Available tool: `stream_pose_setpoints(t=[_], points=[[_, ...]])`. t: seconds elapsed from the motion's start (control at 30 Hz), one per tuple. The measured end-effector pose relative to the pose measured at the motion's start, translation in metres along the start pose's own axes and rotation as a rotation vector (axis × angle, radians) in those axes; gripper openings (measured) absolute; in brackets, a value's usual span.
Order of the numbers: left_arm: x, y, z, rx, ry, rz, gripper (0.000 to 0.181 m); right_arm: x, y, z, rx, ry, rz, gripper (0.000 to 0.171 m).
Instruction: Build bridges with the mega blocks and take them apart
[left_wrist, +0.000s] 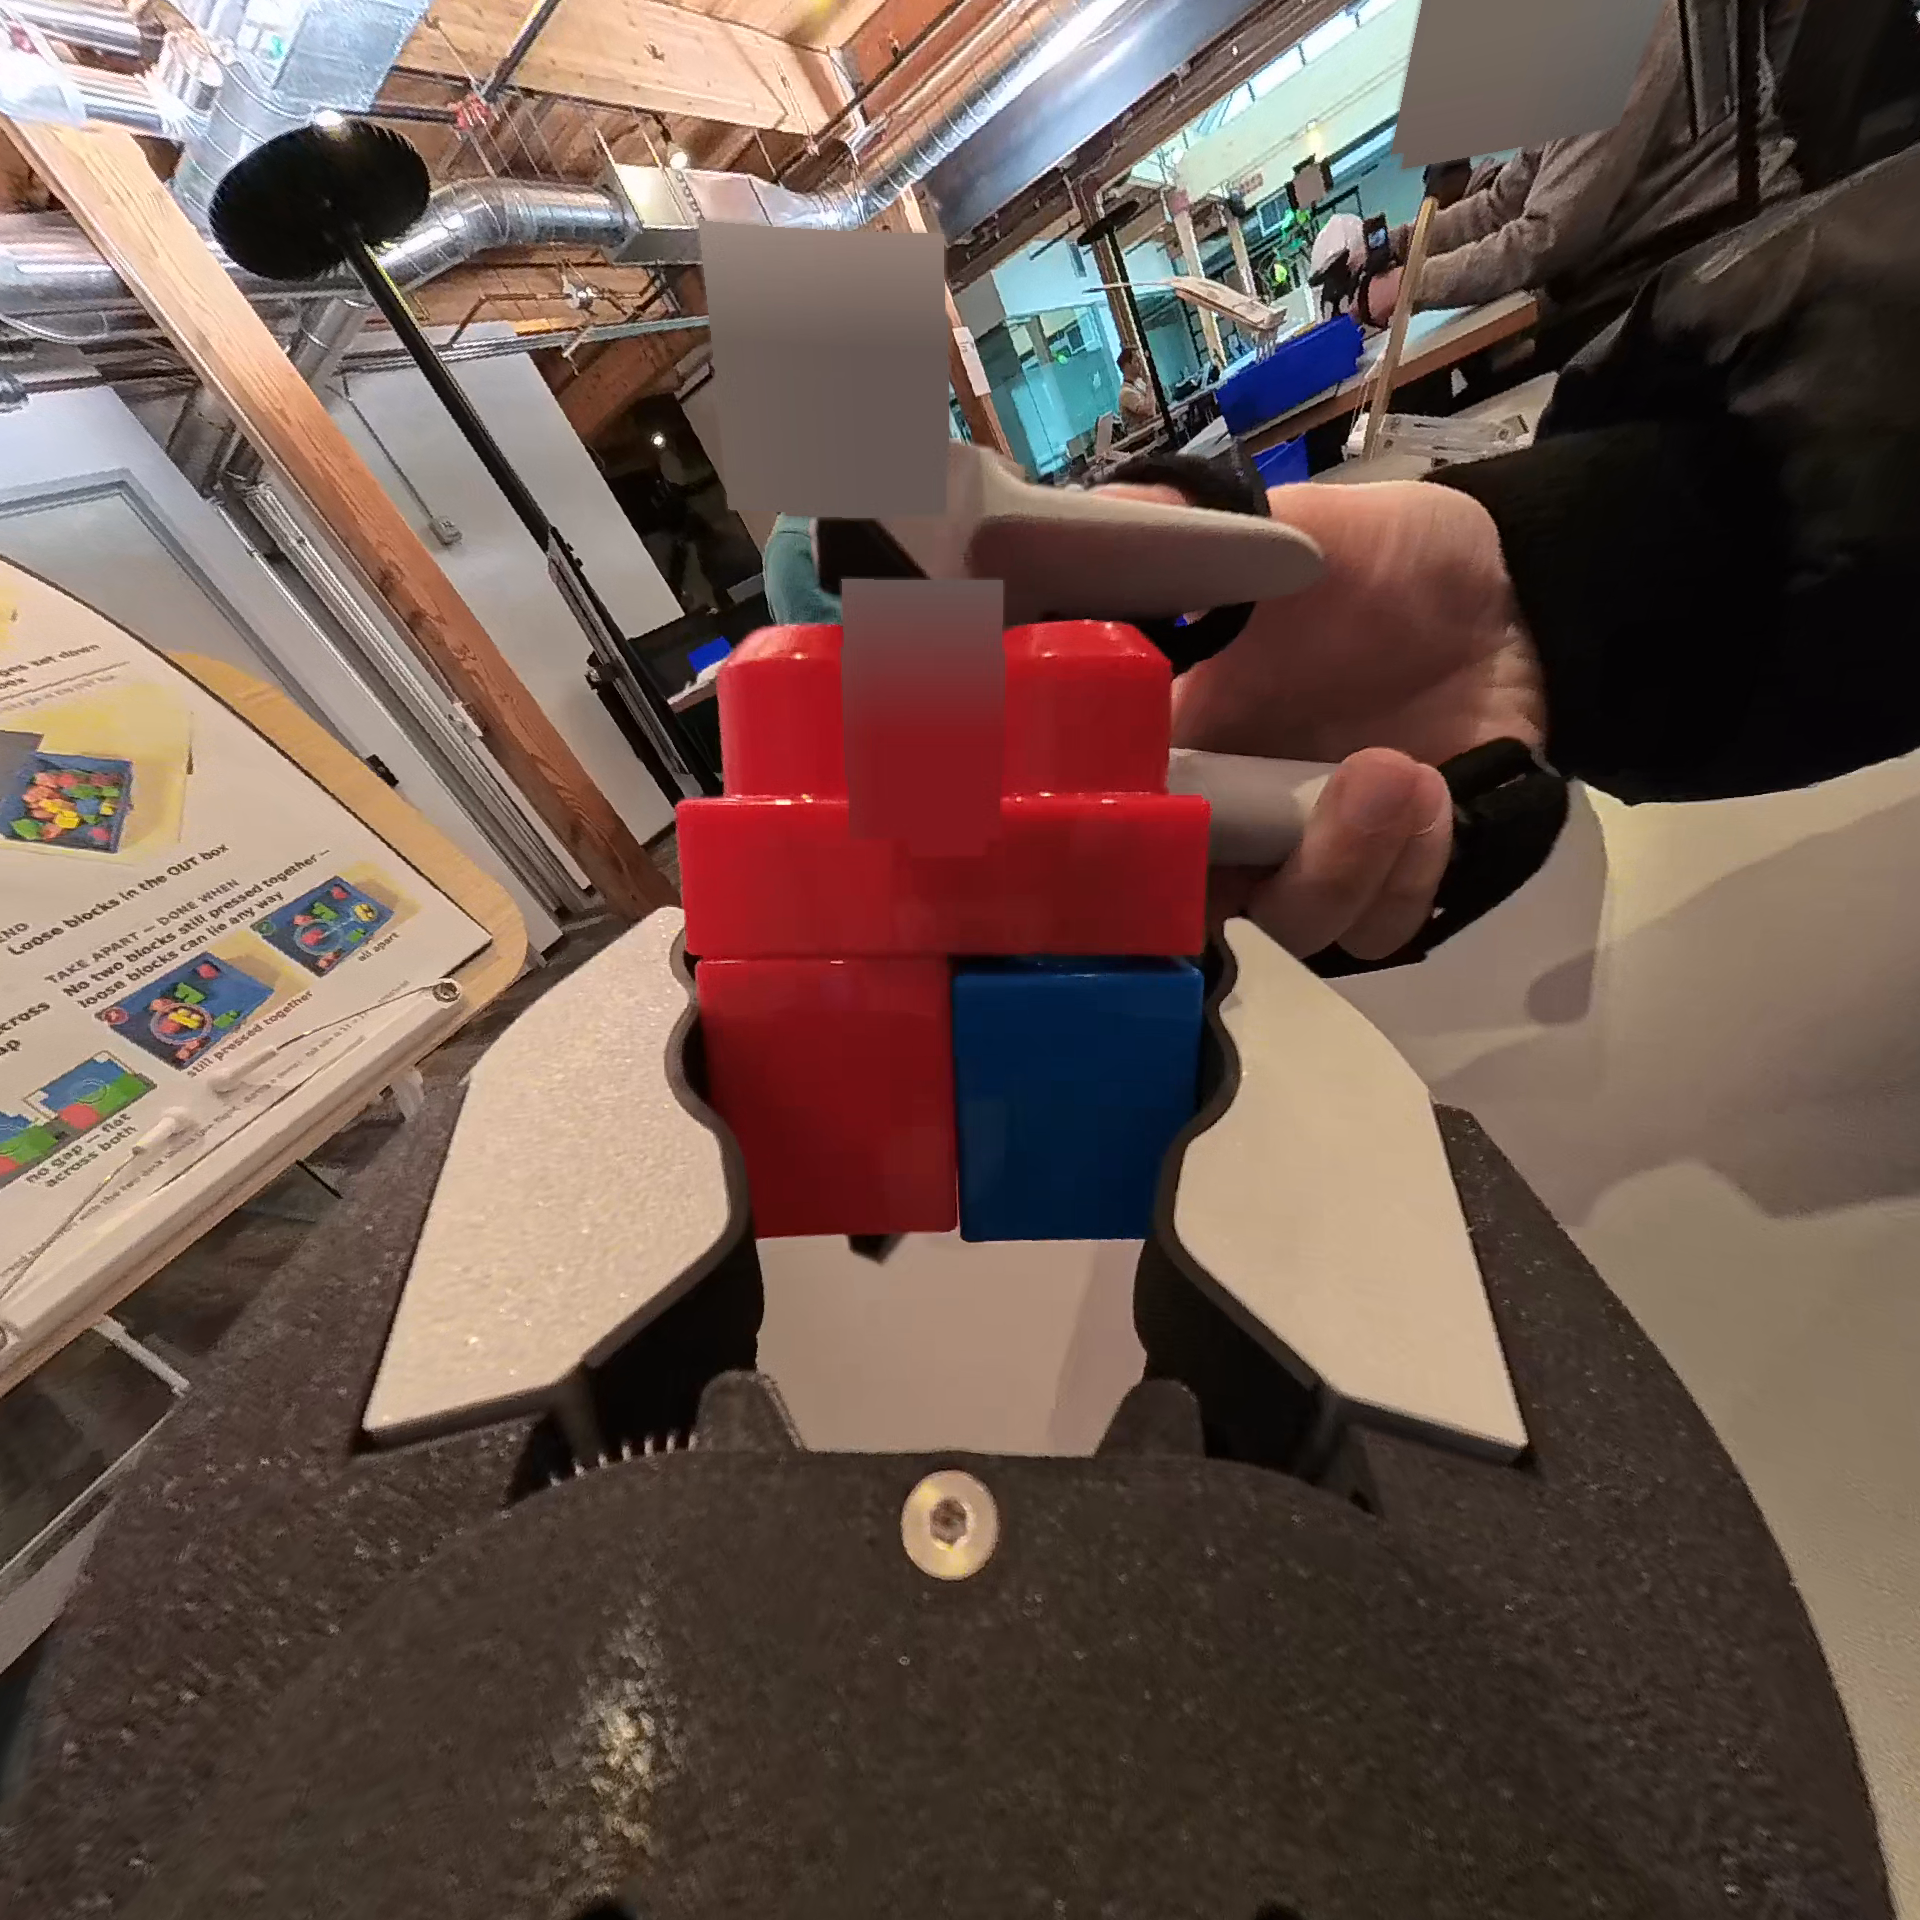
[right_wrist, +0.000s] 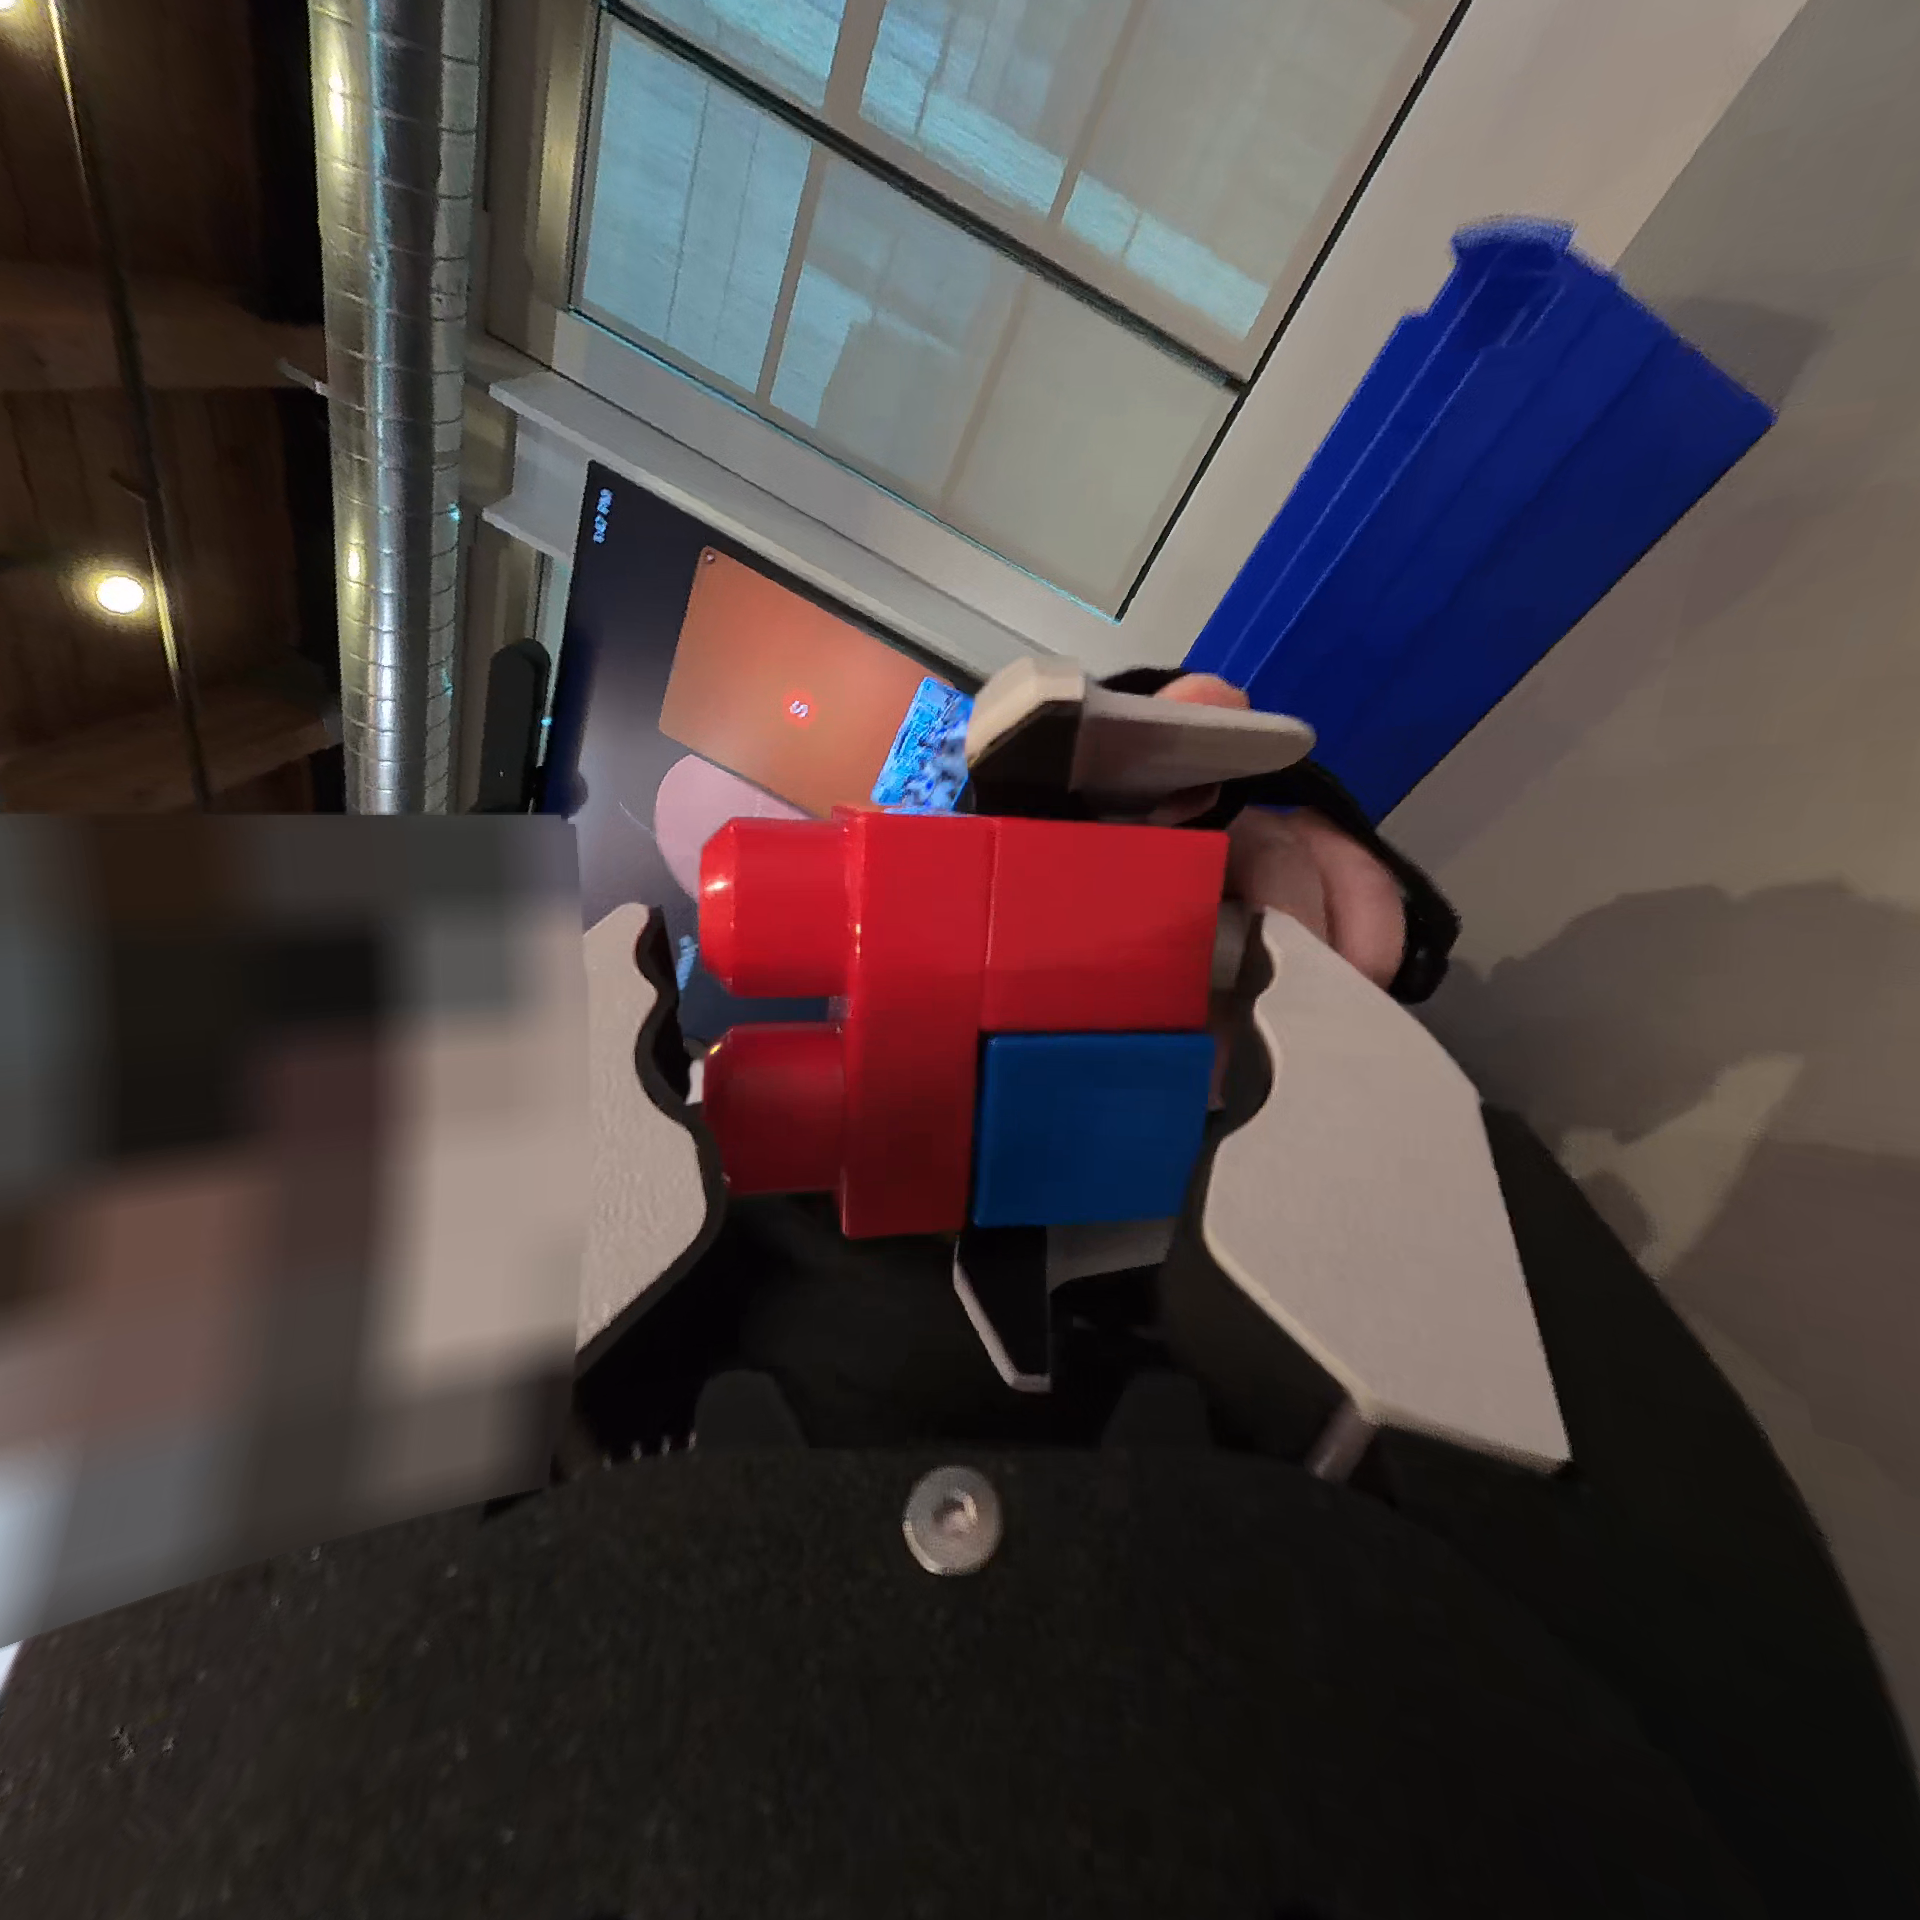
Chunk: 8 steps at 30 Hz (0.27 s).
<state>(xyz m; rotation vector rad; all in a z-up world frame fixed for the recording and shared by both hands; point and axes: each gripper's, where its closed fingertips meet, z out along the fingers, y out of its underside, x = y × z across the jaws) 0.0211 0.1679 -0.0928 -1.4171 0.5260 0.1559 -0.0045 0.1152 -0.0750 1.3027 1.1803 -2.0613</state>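
Grey mosaic patches covered the gap between the two studs of the top red block (left_wrist: 1091, 873) in the left wrist view and a large area at the left of the right wrist view, hiding the outer part of that gripper's left finger. The undersides of the blocks could not be seen, and the right wrist view was blurred toward its edges.

The left gripper (left_wrist: 951, 1049) was closed on the assembly: its pale fingers (left_wrist: 582, 1164) pressed the outer faces of the lower red block (left_wrist: 826, 1091) and the blue block (left_wrist: 1075, 1096), which sat side by side with faces touching. The right gripper (right_wrist: 940, 1049) stood at the same assembly from another side, one finger beside the studs of the top red block (right_wrist: 914, 1018), the other at the blue block (right_wrist: 1091, 1127). Contact on the stud side could not be confirmed, so whether it was clamped cannot be told.

The assembly was held in the air, clear of the white table (left_wrist: 1714, 1351). The wide red block spanned both lower blocks, seated flush, with two round studs on top. All blocks were glossy plastic.

A hand (left_wrist: 1392, 707) held the right gripper in the left wrist view. A blue bin (right_wrist: 1455, 499) stood behind in the right wrist view, and an instruction board (left_wrist: 208, 935) leaned at the left.
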Motion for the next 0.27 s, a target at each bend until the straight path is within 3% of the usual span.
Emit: stream_pose_setpoints(t=[0.27], points=[[-0.006, -0.005, -0.004, 0.029, -0.035, 0.010, 0.090, 0.002, 0.015, -0.006, -0.085, 0.045, -0.026, 0.111]])
